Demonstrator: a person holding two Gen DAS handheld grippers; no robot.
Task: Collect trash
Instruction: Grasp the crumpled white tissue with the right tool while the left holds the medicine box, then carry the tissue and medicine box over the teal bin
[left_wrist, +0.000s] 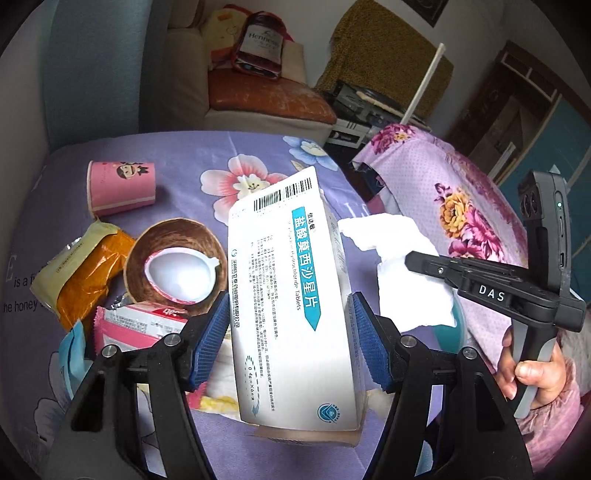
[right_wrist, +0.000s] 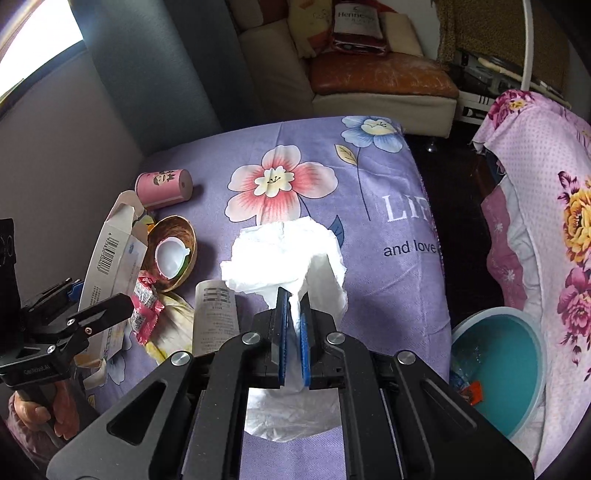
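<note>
Left tongs (left_wrist: 288, 332) gripping tablet box (left_wrist: 291, 295), box hiding litter behind, right tongs (right_wrist: 293, 328) pinching tissue (right_wrist: 288, 254)

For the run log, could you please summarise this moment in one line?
left gripper: shut on medicine box | right gripper: shut on tissue | teal bin: right of bed

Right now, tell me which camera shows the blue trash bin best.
The right wrist view: the blue trash bin shows its open mouth and litter inside, beside the bed. The left wrist view shows only a sliver of its rim behind the tissue.
</note>
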